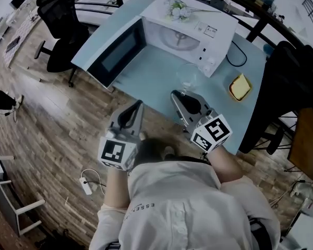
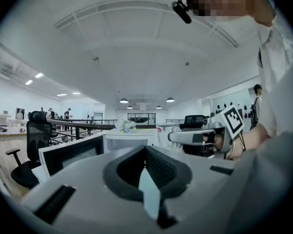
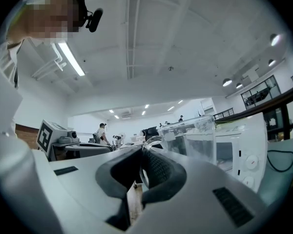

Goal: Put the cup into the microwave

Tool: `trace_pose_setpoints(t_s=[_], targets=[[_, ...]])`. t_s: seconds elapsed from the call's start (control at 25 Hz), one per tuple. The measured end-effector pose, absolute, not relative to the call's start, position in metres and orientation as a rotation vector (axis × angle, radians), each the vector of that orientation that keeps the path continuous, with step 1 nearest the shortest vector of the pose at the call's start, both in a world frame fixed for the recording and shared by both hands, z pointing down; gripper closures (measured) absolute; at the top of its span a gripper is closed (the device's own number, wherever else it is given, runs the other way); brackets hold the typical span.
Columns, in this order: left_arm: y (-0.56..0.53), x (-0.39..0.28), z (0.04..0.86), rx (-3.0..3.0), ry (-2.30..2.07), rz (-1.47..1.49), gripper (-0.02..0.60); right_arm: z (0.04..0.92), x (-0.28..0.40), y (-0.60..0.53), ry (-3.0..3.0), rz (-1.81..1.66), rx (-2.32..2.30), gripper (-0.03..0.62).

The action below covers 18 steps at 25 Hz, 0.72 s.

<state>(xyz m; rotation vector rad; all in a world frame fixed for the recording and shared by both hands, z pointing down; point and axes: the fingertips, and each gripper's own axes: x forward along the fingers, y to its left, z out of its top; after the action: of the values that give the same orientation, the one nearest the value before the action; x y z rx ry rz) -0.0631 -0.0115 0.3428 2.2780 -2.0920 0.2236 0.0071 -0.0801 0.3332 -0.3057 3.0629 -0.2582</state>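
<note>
Cup [image 3: 196,139], clear-walled, handle pinched between ribbed right tongs [image 3: 142,151].

A: What colour is the microwave [image 1: 198,19]?
B: White, with a dark window in its door [image 1: 117,53] and pale flowers [image 1: 176,8] on top.
A: And the table [image 1: 156,82]?
B: Pale blue. The floor [image 1: 47,113] to the left is brown wood planks.
A: The cup [image 1: 189,79]?
B: Clear glass. The block [image 1: 241,86] to the right is yellow.
A: The tools?
B: The left gripper [image 1: 140,104] and right gripper [image 1: 175,94] are grey with black pads [image 3: 158,168]. Their cubes [image 1: 213,132] carry black-and-white squares.
</note>
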Motion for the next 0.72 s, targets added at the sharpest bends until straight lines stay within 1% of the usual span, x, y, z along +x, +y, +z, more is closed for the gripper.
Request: trace_pose_setpoints(t_s=[0.4, 0.72], targets=[[-0.107, -0.116, 0.358, 2.441, -1.876, 0.212, 0.58, 0.356, -0.051, -0.153, 3.06, -0.308, -0.394, 0.569], [-0.179, -0.155, 0.375, 2.546, -1.661, 0.163, 0.58, 0.396, -0.102, -0.214, 3.104, -0.359, -0.482, 0.569]])
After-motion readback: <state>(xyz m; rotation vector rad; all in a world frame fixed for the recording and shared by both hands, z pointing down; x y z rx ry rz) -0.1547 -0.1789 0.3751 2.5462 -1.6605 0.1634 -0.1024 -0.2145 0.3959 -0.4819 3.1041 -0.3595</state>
